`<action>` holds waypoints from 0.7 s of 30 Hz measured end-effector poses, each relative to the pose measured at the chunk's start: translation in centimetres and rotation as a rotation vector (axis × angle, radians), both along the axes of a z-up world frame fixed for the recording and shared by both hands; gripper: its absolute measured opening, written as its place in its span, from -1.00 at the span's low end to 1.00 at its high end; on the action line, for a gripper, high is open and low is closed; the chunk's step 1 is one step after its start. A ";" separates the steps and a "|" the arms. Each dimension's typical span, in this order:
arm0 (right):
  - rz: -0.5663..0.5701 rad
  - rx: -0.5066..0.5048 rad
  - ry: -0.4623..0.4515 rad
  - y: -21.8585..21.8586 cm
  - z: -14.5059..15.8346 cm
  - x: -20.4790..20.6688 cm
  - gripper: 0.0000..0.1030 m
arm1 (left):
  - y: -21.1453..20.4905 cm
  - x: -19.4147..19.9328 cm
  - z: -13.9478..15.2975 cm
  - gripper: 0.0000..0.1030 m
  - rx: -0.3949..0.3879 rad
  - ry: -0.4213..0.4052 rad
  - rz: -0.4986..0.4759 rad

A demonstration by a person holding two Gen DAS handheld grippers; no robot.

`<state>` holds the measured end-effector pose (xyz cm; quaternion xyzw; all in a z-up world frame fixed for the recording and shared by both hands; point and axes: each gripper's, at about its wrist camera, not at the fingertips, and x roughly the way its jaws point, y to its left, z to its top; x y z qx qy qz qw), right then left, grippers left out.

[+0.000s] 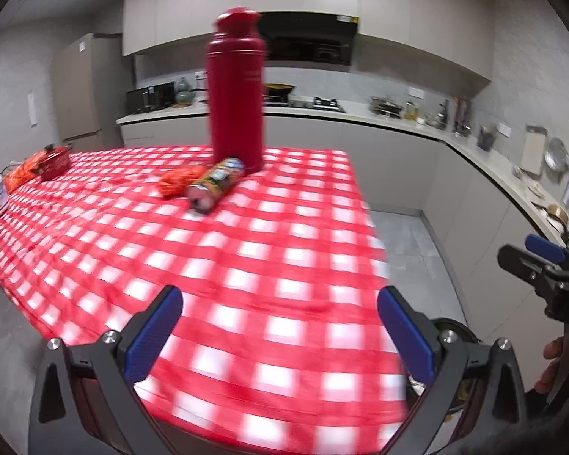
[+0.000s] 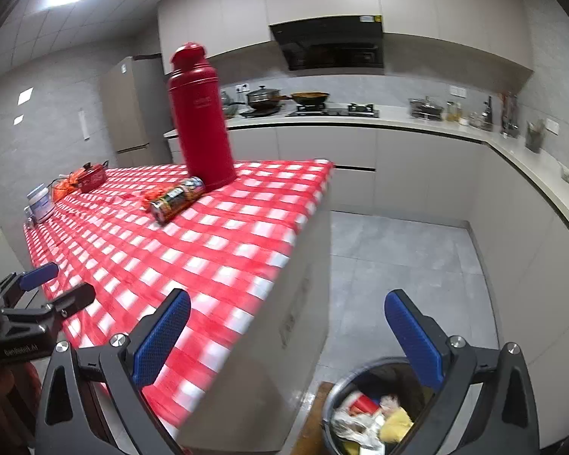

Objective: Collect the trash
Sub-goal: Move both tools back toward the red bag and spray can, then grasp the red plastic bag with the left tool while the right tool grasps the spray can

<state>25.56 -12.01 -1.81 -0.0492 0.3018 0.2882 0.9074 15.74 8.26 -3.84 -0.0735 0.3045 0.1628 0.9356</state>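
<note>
While both views were blurred, the contents could be listed as follows: the left gripper [image 1: 278, 335], blue-padded and black-framed, hung with its jaws spread wide and nothing between them over the near part of the red-and-white checked tablecloth [image 1: 216, 265]; the right gripper [image 2: 286, 335], of the same make, was likewise released and empty, held beyond the table's corner above the grey tiled floor [image 2: 398, 265]. Directly under the right gripper stood a round dark trash bin [image 2: 364, 417] on the floor, holding crumpled wrappers and scraps. At the far end of the cloth lay a cylindrical snack can with a yellow-and-dark printed label [image 1: 216, 184], on its side, touching or just beside a crumpled orange wrapper [image 1: 180, 180] (contact uncertain). Just behind them a tall red thermos flask [image 1: 237, 94] stood upright. Far left: a small red pot [image 1: 55, 161].
</note>
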 end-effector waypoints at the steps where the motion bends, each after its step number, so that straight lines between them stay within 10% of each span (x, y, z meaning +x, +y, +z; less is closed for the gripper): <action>1: 0.008 -0.011 0.002 1.2 0.0 0.1 1.00 | 1.3 -0.2 0.1 0.99 0.006 -0.003 0.017; 21: -0.131 -0.098 0.075 27.3 -2.0 7.0 1.00 | 25.5 9.6 -2.2 0.95 -0.002 0.028 -0.123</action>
